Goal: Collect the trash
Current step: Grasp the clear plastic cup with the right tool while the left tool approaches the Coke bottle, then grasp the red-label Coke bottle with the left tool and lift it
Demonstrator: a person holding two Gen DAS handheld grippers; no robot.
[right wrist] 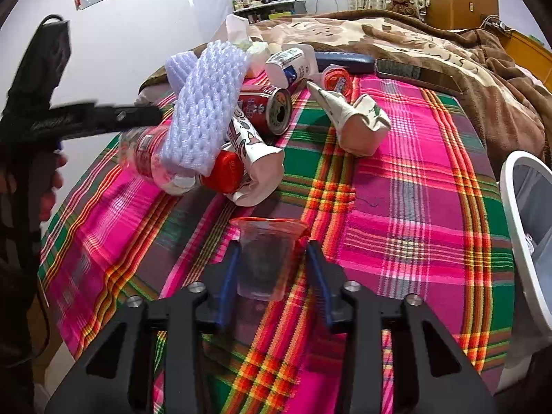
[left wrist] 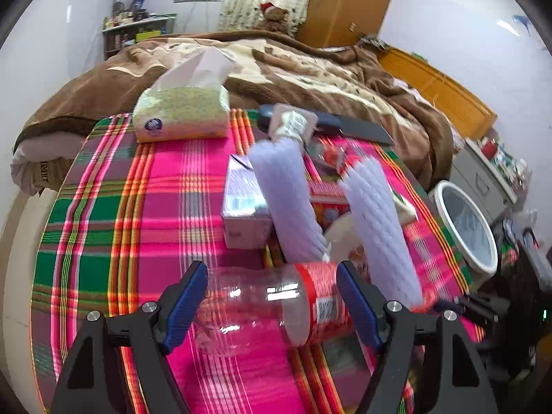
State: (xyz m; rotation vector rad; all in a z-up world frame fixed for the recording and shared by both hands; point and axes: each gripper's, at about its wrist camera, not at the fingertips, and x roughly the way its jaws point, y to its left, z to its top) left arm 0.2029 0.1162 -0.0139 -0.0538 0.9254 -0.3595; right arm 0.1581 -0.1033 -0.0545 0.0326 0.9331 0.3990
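Note:
My left gripper (left wrist: 272,293) has its blue pads on both ends of a clear plastic bottle with a red label (left wrist: 272,305), lying sideways above the plaid cloth; the bottle also shows in the right wrist view (right wrist: 148,153), with a red cap. White foam netting (left wrist: 286,203) rests on it, also seen from the right (right wrist: 207,110). My right gripper (right wrist: 272,258) is shut on a clear plastic cup with an orange rim (right wrist: 265,258). A red can (right wrist: 267,108), crumpled paper cups (right wrist: 358,124), and a small yogurt bottle (right wrist: 291,63) lie on the table.
A white trash bin with a liner (right wrist: 528,234) stands at the table's right edge, also in the left view (left wrist: 465,224). A tissue pack (left wrist: 183,114), a small box (left wrist: 245,203) and a dark flat case (left wrist: 331,126) lie on the table. A bed with a brown blanket is behind.

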